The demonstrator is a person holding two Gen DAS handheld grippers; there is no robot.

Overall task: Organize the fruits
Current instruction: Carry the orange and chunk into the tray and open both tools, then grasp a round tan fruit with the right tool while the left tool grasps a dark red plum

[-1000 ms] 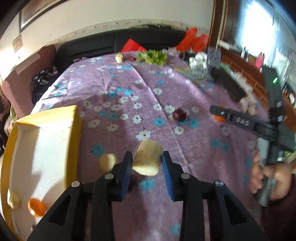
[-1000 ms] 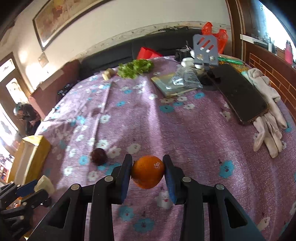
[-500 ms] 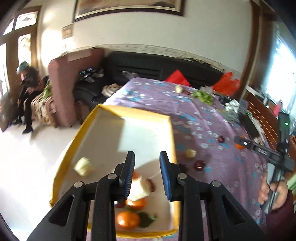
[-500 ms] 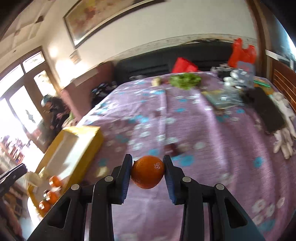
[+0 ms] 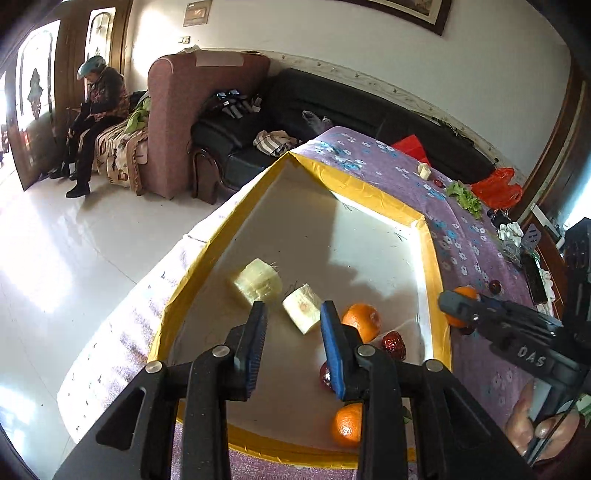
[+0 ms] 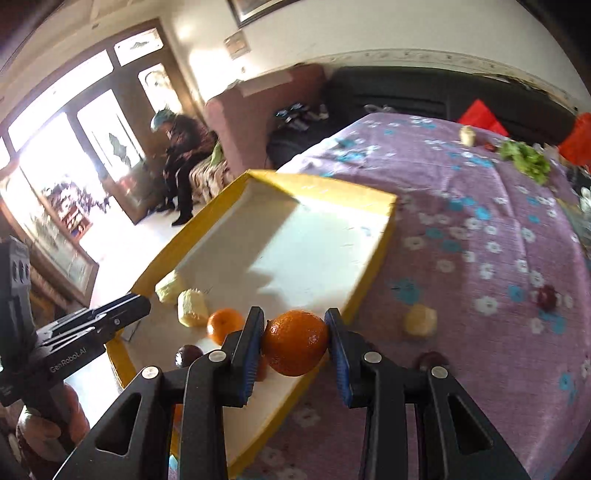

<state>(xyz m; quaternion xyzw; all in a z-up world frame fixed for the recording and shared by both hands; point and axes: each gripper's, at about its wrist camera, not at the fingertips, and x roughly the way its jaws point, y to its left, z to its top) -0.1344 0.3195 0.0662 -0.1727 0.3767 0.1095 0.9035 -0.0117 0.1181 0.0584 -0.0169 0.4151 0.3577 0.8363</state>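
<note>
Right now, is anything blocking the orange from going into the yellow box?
Nothing visible does. The right hand-held gripper holds the orange right above the yellow box's near wall. The white floor beyond is bare; other fruit lies toward the left.

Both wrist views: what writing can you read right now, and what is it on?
"DAS" – on the right tongs, seen in the left wrist view.
"GenRoboLAI", roughly – on the left tongs, seen in the right wrist view; the last letters are unsure.
Wall plaque: too small to read.
Framed picture: no readable text.
</note>
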